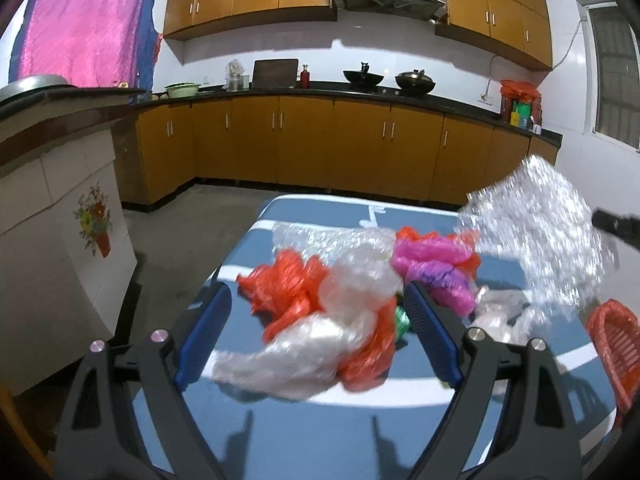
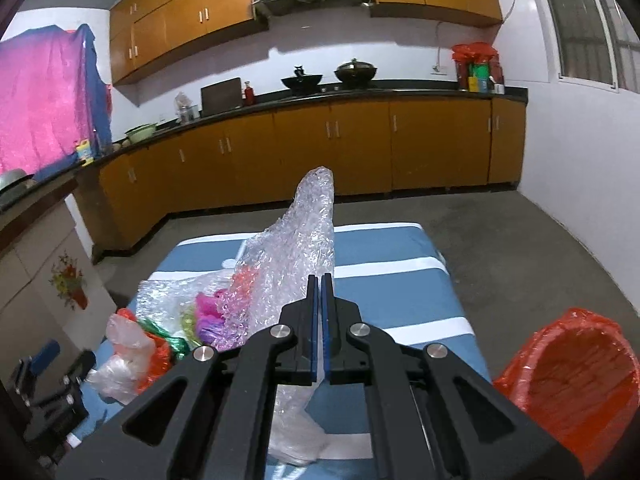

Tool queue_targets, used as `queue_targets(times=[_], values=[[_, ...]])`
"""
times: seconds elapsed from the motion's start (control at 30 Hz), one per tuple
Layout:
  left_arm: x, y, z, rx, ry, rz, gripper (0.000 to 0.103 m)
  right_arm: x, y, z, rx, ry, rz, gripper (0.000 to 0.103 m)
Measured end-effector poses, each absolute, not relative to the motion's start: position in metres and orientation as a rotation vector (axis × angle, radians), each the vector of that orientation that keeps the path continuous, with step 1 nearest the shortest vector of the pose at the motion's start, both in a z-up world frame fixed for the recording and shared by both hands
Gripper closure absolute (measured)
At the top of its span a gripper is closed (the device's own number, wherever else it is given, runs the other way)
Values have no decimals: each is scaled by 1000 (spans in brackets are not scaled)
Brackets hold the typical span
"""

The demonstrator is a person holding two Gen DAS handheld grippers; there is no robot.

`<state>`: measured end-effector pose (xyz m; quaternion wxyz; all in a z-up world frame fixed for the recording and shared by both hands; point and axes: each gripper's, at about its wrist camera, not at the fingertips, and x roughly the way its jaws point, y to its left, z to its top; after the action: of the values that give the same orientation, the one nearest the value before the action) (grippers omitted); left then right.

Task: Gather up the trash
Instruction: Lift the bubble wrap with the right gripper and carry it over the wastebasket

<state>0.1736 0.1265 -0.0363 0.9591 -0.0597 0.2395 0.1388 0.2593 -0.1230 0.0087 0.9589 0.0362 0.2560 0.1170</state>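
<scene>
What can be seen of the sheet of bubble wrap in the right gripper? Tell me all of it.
The bubble wrap is a clear, crinkled plastic sheet covered in small bubbles. The right gripper is shut on it: its blue pads pinch the sheet, which rises past the fingertips in a tapering peak, while a limp tail hangs below the jaws. It is lifted above the blue striped table. Its left edge overlaps the pile of plastic bags. In the left wrist view it looks blurred.

A crinkled sheet of clear bubble wrap (image 2: 298, 248) is standing upright, lifted off the blue white-striped table (image 2: 392, 248). Beside it, crumpled red (image 1: 288, 284), translucent white (image 1: 320, 344) and pink-purple plastic bags (image 1: 436, 268) are lying heaped together on the table. A red-lined woven basket (image 2: 576, 384) is sitting at the table's right edge.
</scene>
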Motion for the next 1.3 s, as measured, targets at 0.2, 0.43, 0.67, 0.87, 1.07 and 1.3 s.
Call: queue_targets(times=[0.2,0.43,0.67,0.87,1.07,1.3], values=[[209,126,-36,-108,513,234,24,258,-130,-6,78,555,216,101],[240,133,-49,-142,612,172,53,257,-137,-12,87,577,213,101],[237,127,-48,-169,619,87,95,252,-144,-11,91,573,209,101],[226,117,-24,-171,568,45,97,247,-149,-5,95,556,203,101],[217,109,-2,-174,523,14,97,240,-157,2,98,539,191,101],[213,94,19,-194,496,-43,97,231,-173,11,107,516,162,101]])
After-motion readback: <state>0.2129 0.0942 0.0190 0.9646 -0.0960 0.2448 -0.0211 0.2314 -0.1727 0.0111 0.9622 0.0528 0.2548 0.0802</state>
